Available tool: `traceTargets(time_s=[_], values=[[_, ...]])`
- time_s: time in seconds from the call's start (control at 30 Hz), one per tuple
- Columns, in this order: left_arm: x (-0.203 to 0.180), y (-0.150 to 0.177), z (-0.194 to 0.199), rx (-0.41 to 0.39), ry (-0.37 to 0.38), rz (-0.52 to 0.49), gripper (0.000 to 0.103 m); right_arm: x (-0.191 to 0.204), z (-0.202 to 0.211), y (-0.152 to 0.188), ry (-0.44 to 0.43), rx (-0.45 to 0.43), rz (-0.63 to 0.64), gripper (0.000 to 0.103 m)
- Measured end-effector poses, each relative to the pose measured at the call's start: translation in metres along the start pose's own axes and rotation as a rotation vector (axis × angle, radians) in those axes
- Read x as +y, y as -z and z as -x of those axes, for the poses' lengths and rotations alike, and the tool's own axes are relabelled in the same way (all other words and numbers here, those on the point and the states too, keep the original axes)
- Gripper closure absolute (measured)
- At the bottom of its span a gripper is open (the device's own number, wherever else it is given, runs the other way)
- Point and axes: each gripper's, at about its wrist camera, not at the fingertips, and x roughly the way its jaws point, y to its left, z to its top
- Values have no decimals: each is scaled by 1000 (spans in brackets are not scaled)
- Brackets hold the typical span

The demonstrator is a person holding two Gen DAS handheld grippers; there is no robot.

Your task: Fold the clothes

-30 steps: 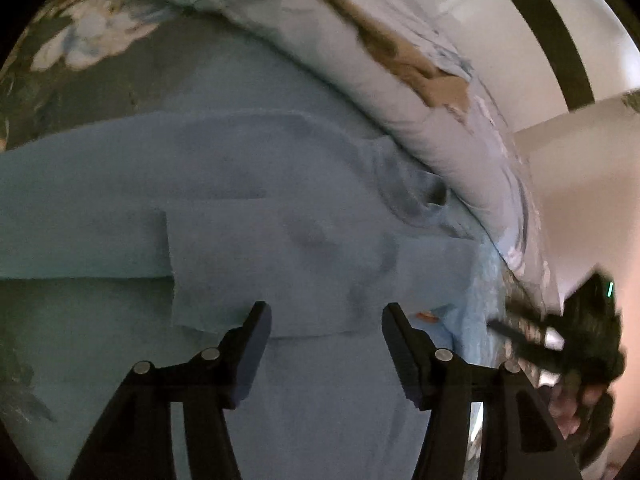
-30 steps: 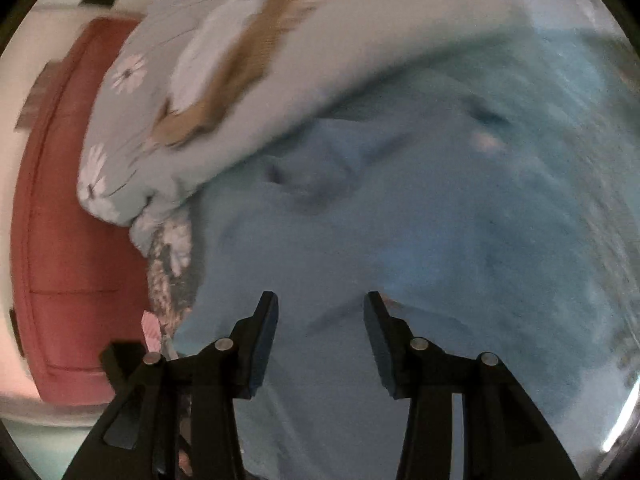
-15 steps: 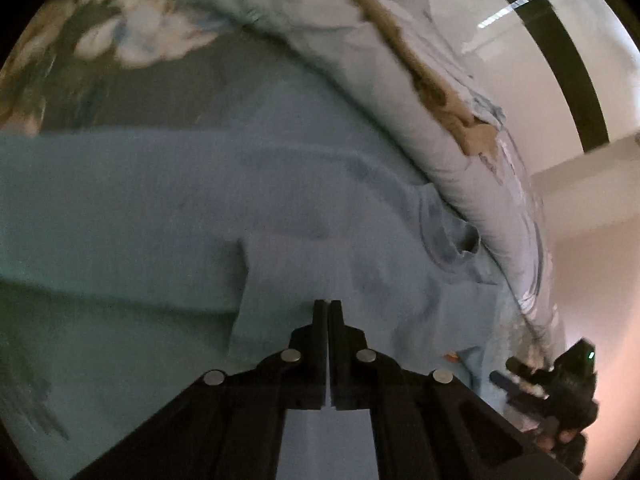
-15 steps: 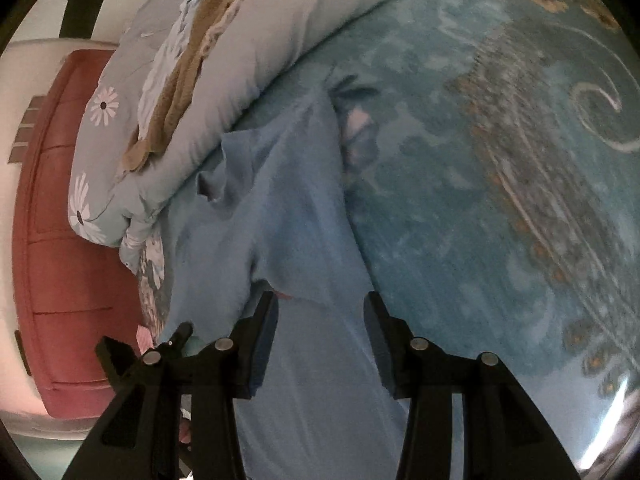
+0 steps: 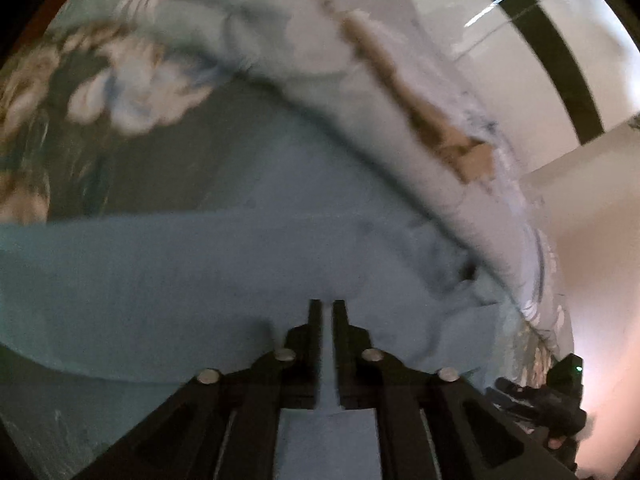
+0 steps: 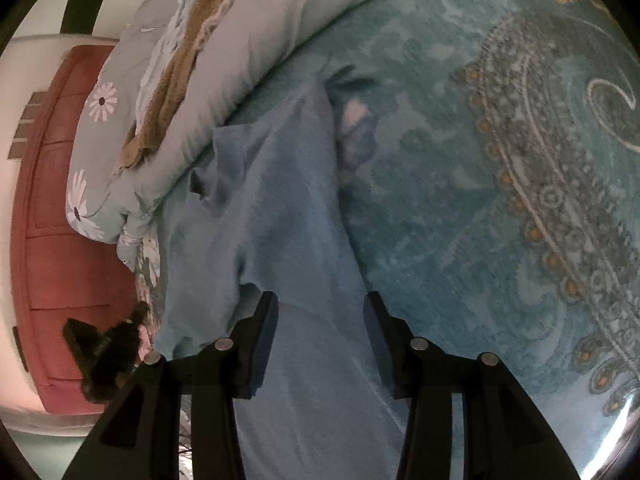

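Left wrist view: a soft blue cotton garment [image 5: 224, 264] lies spread on the bed, straight ahead of the left hand-held gripper [image 5: 327, 308], whose fingers are clenched almost together with blue cloth showing in the narrow gap, so it looks to be pinching a fold of that fabric. The picture is smeared, so the hold itself is a judgement. Over on the right wrist view, the same garment [image 6: 280, 208] runs away from the right hand-held gripper [image 6: 320, 304] as a long narrow band with a loose flap hanging off its left edge; those fingers stand released, wide apart, with cloth between and beneath them but nothing gripped.

Judging by that, a fold is in hand: one edge pinched, the other side free. To do it well, carry the pinched edge low and level so the layers land square, keep the cloth taut, and let the free tool pin or smooth the band so it does not drag.

Beyond both tools, close against the far edge of the garment, bulks a rolled grey quilt with white daisies [image 6: 256, 40] with a tan cloth [image 6: 188, 56] draped on top; that roll crowds the fold on the far side. To the right of the right tool spreads the teal paisley bedspread [image 6: 500, 168], open room. Off its left is a red panelled headboard [image 6: 52, 216].
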Motion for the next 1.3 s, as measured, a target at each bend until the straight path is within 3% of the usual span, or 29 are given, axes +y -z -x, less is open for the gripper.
traceTargets(time_s=[0.03,0.2,0.27,0.3,0.33,0.37,0.47,0.67,0.73,0.8,0.93,1.0,1.07,1.1,1.13,1.23,1.3], values=[[5,3,-4,9,-7,17,57,-2,0,1,1,-1,-3,57],[9,11,-8,5,43,33,57,-9,0,7,-5,2,-21,57],[8,13,-8,-4,62,25,61,-12,-2,9,-7,6,-31,57],[3,15,-7,-20,70,3,73,-13,-3,10,-11,7,-35,57],[-2,17,-6,-30,63,-22,95,-14,-4,11,-15,7,-38,57],[-8,15,-6,-31,55,-48,100,-15,-4,12,-20,7,-41,57],[-26,11,-6,-29,32,-129,100,-16,-5,12,-28,2,-49,57],[-55,-27,12,-139,-43,-222,100,-16,3,13,-20,-21,-38,57],[-47,-39,-8,-83,-87,-197,100,-12,8,13,6,-48,-9,57],[-36,-43,-28,-23,-93,-160,100,-2,11,15,30,-65,41,57],[-30,-42,-41,22,-70,-116,99,21,5,22,108,-52,175,57],[-27,-42,-46,43,-57,-94,97,23,1,21,139,-55,193,57],[-23,-42,-45,55,-28,-65,83,26,-2,21,170,-57,211,57],[-21,-43,-43,61,-12,-51,69,28,-4,20,185,-58,220,57],[-19,-42,-41,59,-5,-46,59,29,-6,20,201,-59,229,63],[-13,-39,-33,48,0,-41,53,33,-12,20,247,-63,256,90],[-9,-37,-29,49,3,-34,50,36,-16,19,278,-65,273,97]])
